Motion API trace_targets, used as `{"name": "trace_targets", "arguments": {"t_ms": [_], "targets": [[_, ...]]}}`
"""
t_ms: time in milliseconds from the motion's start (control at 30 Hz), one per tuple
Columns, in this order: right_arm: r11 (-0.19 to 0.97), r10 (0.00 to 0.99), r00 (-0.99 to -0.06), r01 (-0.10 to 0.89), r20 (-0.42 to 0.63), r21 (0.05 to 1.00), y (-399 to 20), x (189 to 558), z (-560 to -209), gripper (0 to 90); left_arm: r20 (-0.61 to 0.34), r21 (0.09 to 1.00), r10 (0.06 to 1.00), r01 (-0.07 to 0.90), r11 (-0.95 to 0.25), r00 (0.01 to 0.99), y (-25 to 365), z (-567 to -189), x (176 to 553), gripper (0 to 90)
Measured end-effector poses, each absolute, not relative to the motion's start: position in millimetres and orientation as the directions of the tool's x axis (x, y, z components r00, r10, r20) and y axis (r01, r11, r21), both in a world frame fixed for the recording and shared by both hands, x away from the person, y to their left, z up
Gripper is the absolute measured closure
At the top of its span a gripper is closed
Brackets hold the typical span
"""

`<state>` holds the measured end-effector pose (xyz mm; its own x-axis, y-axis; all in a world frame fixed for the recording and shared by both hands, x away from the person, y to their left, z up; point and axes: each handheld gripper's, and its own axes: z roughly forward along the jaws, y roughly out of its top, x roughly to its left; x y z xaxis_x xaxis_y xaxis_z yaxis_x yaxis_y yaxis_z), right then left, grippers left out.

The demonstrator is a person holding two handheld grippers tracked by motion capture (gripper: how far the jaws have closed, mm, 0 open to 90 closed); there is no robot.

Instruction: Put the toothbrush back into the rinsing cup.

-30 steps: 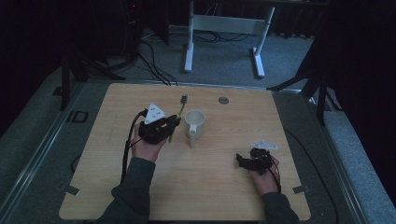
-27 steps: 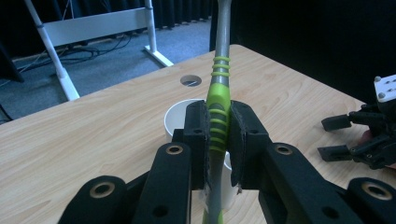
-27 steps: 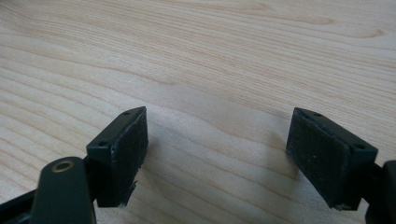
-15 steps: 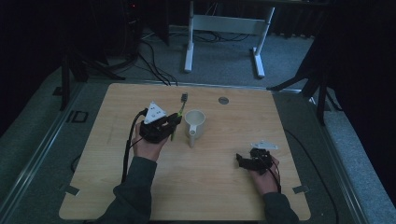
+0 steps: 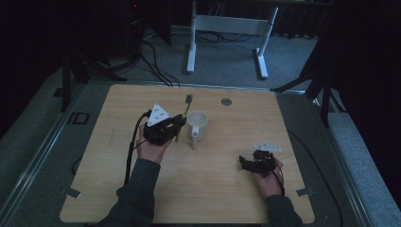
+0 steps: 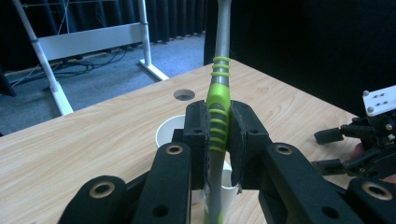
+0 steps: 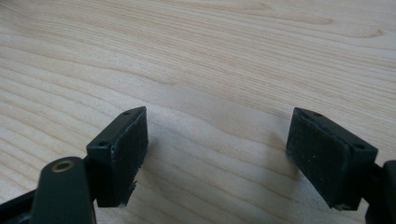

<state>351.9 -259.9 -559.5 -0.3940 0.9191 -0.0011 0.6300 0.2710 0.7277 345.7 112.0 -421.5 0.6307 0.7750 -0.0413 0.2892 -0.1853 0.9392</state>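
1. Toothbrush [image 6: 218,100] sits pinched between the pads of my left gripper [image 6: 218,135], its green and grey handle rising upright between the jaws in the left gripper view.
2. From above, I see the left gripper [image 5: 176,124] held over the left half of the table [image 5: 227,189], with the toothbrush [image 5: 185,109] pointing away from me and its dark bristle head at the far end.
3. I see the white cup [image 5: 197,126] just beside that gripper, on its right, standing upright with its handle toward me.
4. In the left gripper view, the cup [image 6: 170,133] lies just behind and below the jaws; the lower end of the toothbrush hangs in front of its rim, and I cannot tell whether it touches.
5. My right gripper [image 7: 217,149] rests low over bare wood at the near right of the table, well apart from the cup, jaws spread wide with nothing between them.
6. From above, the right gripper [image 5: 245,163] points left.
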Motion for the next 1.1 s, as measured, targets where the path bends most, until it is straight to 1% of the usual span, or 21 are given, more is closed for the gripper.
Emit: {"name": "trace_targets", "arguments": {"t_ms": [567,1100], "targets": [[0.272,0.919,-0.395,0.628,-0.003,0.729,-260.0,352.0,-559.6,20.4,-0.057,0.948,0.768,0.276,-0.158,0.638,106.8,-421.6,348.1,78.7],[0.273,0.919,-0.395,0.629,-0.003,0.728,-260.0,352.0,-559.5,20.4,-0.037,0.950,0.758,0.257,-0.174,0.651,96.1,-420.6,350.4,78.6]]}}
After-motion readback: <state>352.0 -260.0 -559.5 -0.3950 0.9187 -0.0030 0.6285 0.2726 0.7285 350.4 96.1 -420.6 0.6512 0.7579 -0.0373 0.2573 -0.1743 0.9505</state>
